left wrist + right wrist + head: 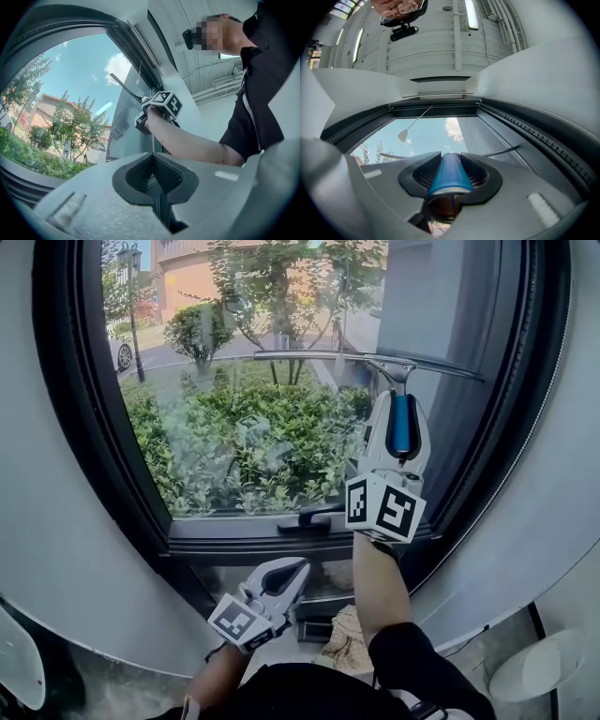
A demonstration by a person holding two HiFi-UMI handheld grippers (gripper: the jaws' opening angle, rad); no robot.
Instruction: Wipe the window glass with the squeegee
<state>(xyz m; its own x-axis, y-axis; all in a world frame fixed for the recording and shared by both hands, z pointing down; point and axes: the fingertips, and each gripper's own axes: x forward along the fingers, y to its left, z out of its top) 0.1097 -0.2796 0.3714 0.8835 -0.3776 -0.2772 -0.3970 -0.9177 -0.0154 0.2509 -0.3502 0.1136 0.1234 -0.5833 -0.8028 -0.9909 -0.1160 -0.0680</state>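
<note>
Right gripper (400, 407) is clenched on the squeegee (356, 356) by its blue handle. The blade sits high against the glass (234, 437), likely set for a downward pull. Left gripper (286, 573) hangs low, jaws together on nothing, out of the way.

No words, numbers or brand marks could be read anywhere. Only black-and-white square markers showed, on the cube (384, 507) of the right hand-held gripper (400, 418) and the cube (246, 622) of the left hand-held gripper (289, 570). Those were patterns, not letters.
</note>
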